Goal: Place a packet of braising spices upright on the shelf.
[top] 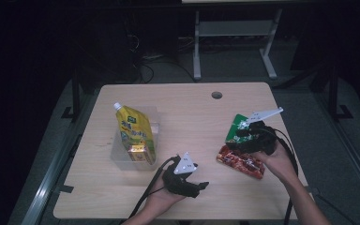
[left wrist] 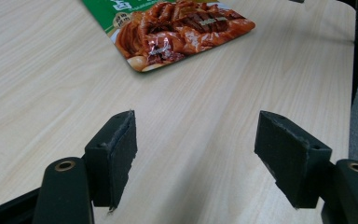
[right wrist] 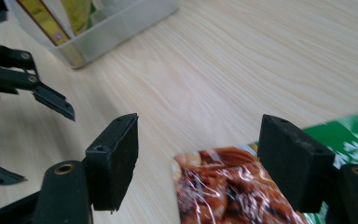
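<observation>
- Two grippers work over a wooden table (top: 192, 122); the snack packet (top: 240, 161), red and green, lies flat near its right edge
- right gripper (right wrist: 198, 163) hovers over that packet, jaws wide apart, one corner of it between them, pads not pressing
- left gripper (left wrist: 196, 154) has jaws apart above bare wood, packet well ahead
- yellow pouch (top: 136, 133) stands in a clear bin (top: 117, 157)
</observation>
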Tool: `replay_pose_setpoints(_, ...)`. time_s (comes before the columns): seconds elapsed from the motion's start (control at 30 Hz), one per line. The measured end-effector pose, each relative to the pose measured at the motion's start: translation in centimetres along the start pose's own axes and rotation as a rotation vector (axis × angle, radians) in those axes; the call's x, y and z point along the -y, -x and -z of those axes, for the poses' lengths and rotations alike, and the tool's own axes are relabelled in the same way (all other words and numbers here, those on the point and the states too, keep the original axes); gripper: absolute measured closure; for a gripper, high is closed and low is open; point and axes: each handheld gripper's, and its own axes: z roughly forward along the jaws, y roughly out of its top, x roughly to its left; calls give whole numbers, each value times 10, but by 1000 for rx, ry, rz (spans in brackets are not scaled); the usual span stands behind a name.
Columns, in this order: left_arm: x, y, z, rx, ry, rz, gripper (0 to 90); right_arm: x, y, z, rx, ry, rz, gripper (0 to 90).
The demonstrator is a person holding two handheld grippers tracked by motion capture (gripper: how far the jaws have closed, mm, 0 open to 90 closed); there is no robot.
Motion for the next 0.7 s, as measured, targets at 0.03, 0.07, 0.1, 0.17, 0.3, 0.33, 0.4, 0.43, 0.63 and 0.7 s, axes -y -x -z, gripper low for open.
replay_pose_setpoints(0.03,-2,-1,0,-1,8,5,294,1,1,1,10,-6,-12,285)
replay_pose_setpoints(0.07,-4,-2,0,-2,6,4,297,3,2,2,21,-7,-15,288)
replay_pose_setpoints(0.1,-6,-3,0,-6,13,7,302,4,4,3,30,-10,-26,288)
replay_pose_setpoints(0.17,-10,-6,0,-11,14,6,312,6,7,5,53,-10,-37,290)
replay_pose_setpoints(0.3,-19,-9,-5,-19,23,6,334,9,13,9,91,-21,-54,310)
replay_pose_setpoints(0.33,-20,-10,-6,-17,22,4,342,10,15,10,95,-24,-67,307)
replay_pose_setpoints(0.4,-25,-11,-10,-12,23,2,363,12,19,11,94,-23,-90,308)
replay_pose_setpoints(0.43,-27,-11,-12,-9,24,3,370,13,22,12,98,-25,-105,306)
replay_pose_setpoints(0.63,-38,-12,-27,16,24,-6,402,20,37,15,106,-41,-171,276)
replay_pose_setpoints(0.7,-42,-12,-34,24,21,-5,415,23,43,18,134,-38,-188,275)
